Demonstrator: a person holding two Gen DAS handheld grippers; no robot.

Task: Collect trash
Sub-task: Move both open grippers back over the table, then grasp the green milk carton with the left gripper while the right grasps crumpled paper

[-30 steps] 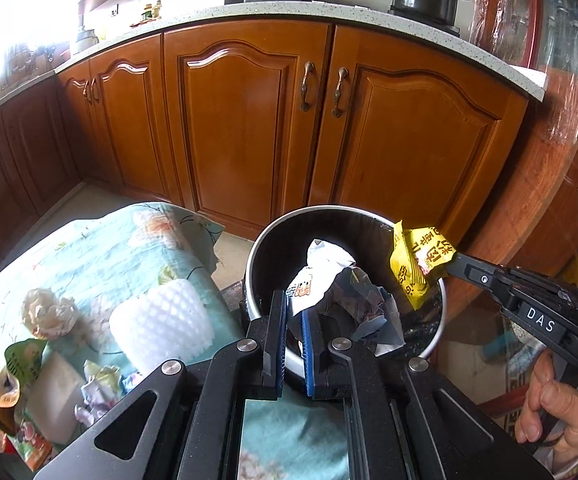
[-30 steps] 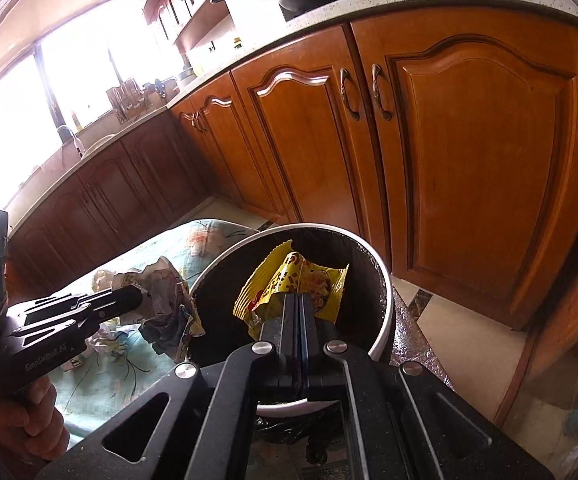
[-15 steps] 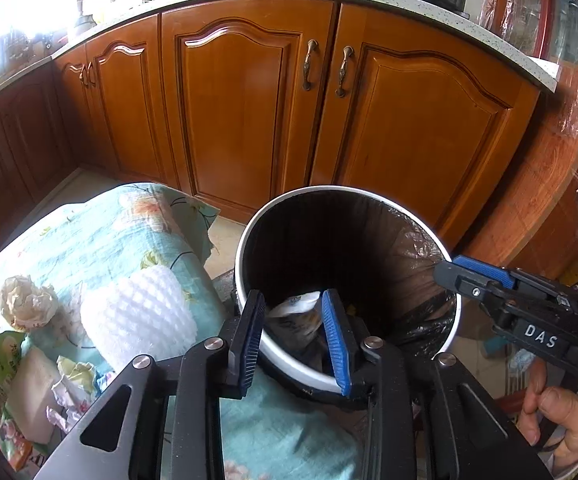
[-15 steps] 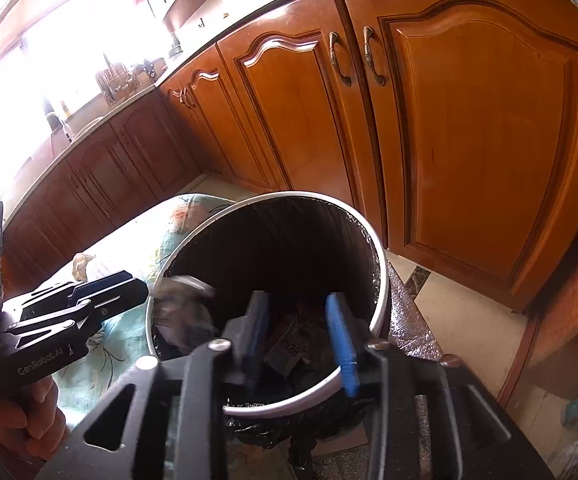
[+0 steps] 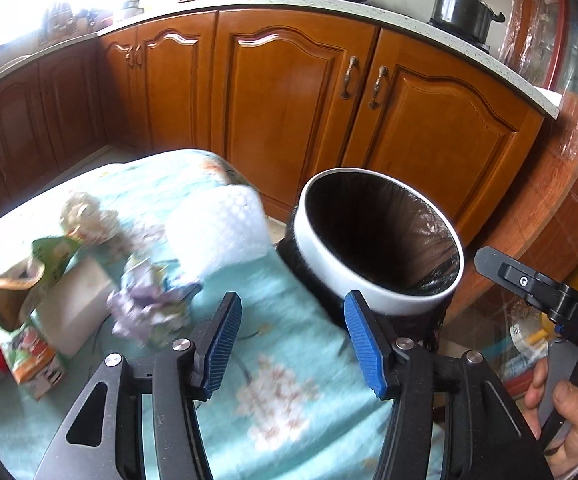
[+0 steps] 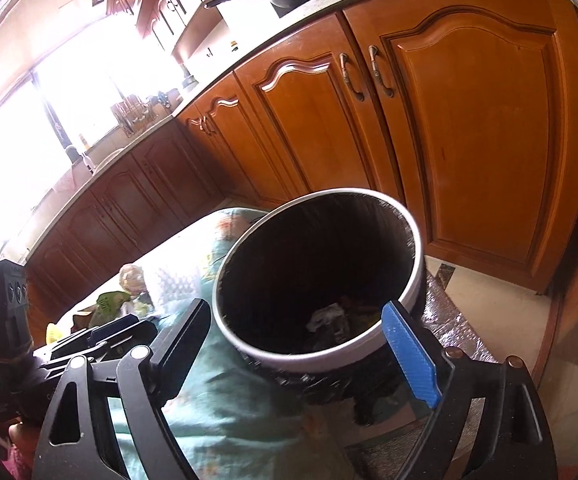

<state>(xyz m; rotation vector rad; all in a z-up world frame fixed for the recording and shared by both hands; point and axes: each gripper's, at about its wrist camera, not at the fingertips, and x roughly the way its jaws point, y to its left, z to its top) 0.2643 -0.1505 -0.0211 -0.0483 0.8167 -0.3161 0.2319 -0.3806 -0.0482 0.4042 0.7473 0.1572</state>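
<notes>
The white-rimmed bin (image 5: 369,292) with a black liner stands against the table's edge. In the right wrist view, crumpled wrappers (image 6: 329,320) lie at the bottom of the bin (image 6: 321,360). My left gripper (image 5: 295,340) hovers over the floral tablecloth (image 5: 289,400) left of the bin, its jaws opening with nothing between them. My right gripper (image 6: 295,350) hangs at the bin's near rim, jaws opening wide and empty. A crumpled purple-white paper (image 5: 149,308) lies just left of the left gripper. A white foam net (image 5: 217,232), a tissue ball (image 5: 85,216) and a green packet (image 5: 53,248) sit farther back.
A white box (image 5: 73,304) and a small carton (image 5: 33,352) lie at the table's left end. Wooden cabinet doors (image 5: 289,112) stand behind the bin under a counter with a pot (image 5: 463,10). A hand (image 5: 565,400) holds the right gripper's grip.
Both grippers opened; the crumpled paper and the yellow wrapper dropped into the bin. The left gripper then swung left over the table, and the right drew back from the bin a little.
</notes>
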